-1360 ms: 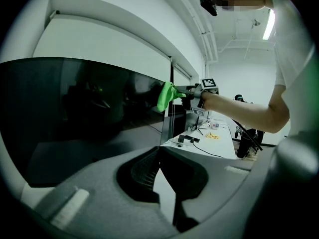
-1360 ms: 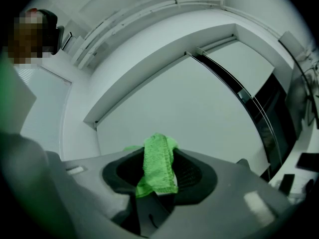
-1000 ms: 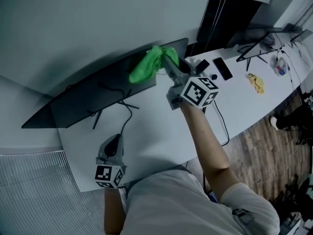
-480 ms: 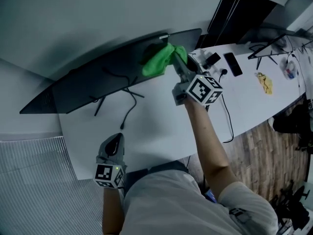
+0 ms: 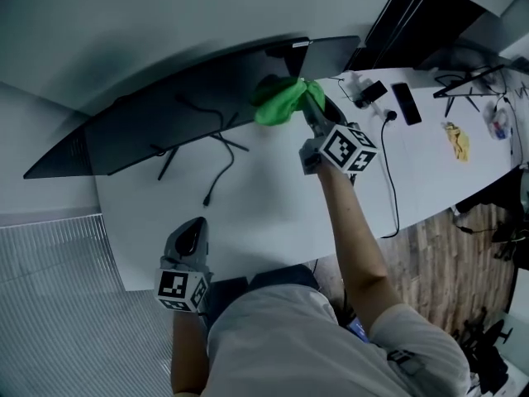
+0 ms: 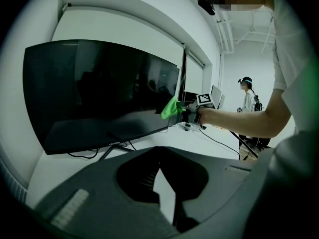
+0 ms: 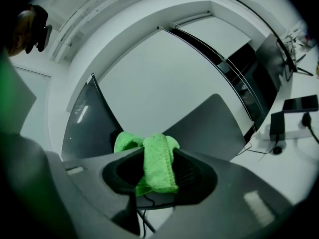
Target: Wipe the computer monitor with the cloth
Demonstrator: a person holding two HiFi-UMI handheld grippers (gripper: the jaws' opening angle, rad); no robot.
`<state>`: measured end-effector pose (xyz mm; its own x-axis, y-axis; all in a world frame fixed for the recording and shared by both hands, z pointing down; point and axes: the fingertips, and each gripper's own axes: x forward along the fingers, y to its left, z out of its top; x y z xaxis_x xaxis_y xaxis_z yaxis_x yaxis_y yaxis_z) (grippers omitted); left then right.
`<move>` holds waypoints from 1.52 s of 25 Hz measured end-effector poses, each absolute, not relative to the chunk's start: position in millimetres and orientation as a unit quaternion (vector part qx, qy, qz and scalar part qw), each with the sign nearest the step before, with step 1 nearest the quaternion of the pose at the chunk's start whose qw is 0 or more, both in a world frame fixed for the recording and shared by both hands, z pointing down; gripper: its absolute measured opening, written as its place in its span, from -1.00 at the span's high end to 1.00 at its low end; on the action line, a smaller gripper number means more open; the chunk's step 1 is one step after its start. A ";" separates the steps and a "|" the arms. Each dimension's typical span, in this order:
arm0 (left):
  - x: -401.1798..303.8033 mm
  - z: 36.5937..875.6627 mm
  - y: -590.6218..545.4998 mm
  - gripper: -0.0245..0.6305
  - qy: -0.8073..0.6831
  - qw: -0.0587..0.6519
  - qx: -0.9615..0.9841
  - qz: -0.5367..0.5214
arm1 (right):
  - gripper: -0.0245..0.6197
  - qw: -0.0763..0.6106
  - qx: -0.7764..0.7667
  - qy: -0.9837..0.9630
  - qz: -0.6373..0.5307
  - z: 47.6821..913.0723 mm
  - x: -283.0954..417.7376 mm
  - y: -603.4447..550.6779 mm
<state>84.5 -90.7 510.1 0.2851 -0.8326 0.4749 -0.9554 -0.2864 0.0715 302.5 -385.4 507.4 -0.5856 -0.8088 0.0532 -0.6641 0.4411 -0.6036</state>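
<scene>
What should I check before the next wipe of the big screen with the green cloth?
1. Cloth held firmly in the right hand-held gripper: ok, the jaws are shut on it.
2. Cloth up at the monitor: ok, it sits by the screen's right end.
3. Cloth pressed flat on the glass: cannot tell.
4. Left hand-held gripper out of the way: ok, it is low over the desk, jaws a little apart, nothing between them.
5. Loose cable away from the cloth: ok, it lies on the desk below the monitor.
</scene>
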 end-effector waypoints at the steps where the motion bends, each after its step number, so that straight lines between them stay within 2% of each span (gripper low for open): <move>1: 82.2 512.5 -91.2 0.90 -0.573 0.177 0.781 0.176 | 0.42 0.118 -0.440 0.838 -0.299 515.3 301.9 -386.4; 18: 55.3 547.0 -92.3 0.90 -0.592 0.214 0.756 0.180 | 0.42 0.036 -0.470 0.810 -0.349 629.4 297.0 -395.3; 26: 42.7 555.1 -93.7 0.90 -0.599 0.224 0.748 0.179 | 0.42 0.018 -0.484 0.791 -0.373 660.0 298.2 -395.2; 38: 31.5 564.6 -94.0 0.90 -0.585 0.229 0.760 0.168 | 0.42 0.072 -0.477 0.748 -0.455 674.4 288.0 -376.1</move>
